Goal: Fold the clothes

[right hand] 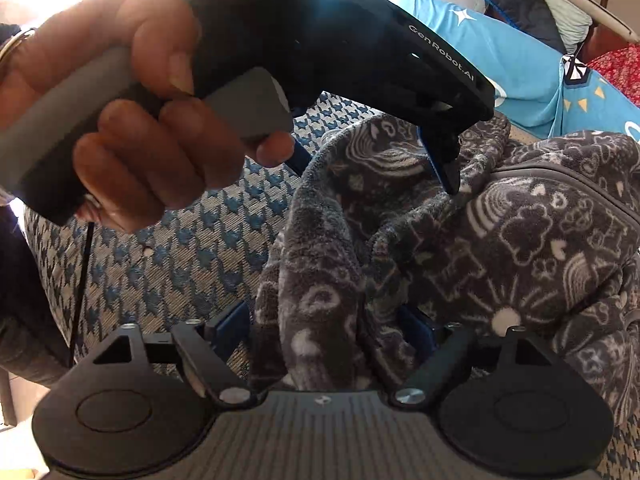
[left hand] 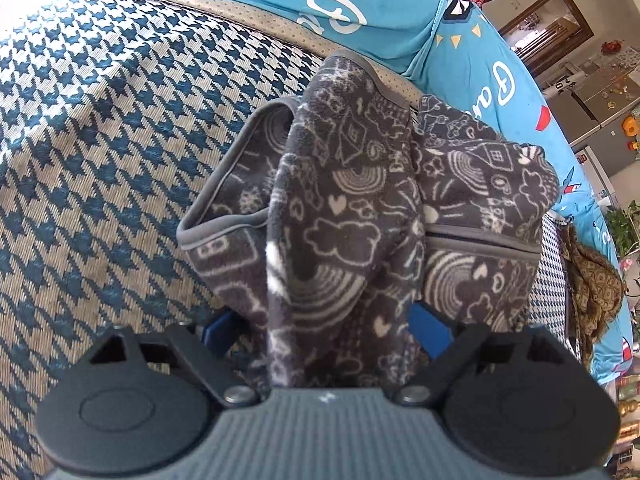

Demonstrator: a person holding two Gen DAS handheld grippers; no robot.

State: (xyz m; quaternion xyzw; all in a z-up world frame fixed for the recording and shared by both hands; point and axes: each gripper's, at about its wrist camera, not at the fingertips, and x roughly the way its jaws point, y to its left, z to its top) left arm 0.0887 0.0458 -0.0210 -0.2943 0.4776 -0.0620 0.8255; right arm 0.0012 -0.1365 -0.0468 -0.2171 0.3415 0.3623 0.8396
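Left wrist view: the left gripper (left hand: 320, 328) has its 2 blue fingers (left hand: 430, 330) set either side of a thick bunch of grey fleece garment (left hand: 348, 200), printed with pale rainbows, hearts and clouds. The fingers pinch that bunch; cloth fills the gap and runs straight up and away from them. From the pinch the garment fans out ahead, a piped edge (left hand: 224, 224) opening to the left and a second piped seam lying across on the right. It hangs over a houndstooth sofa cover (left hand: 100, 140), blue and cream. A turquoise printed sheet (left hand: 400, 20) lies behind, further back.

Right wrist view: the right gripper (right hand: 324, 332) likewise pinches a gathered fold of the same garment, its fingers (right hand: 230, 326) closed on the cloth with the fabric rising between them. The bulk of the garment lies ahead and to the right of this grip. The other gripper enters from the upper left, held in the person's hand (right hand: 132, 112); its blue fingertip (right hand: 444, 172) bites the fleece just above and beyond the right grip.

Assessment: the 2 grips sit close together on 1 bunched stretch, so the cloth between them is slack and crumpled, not flat. No neat fold is visible. The governing relation is that the garment's mass lies forward and right of both grips, with the left gripper the farther one. Whether this is a gather for spreading or mid-fold cannot be settled.
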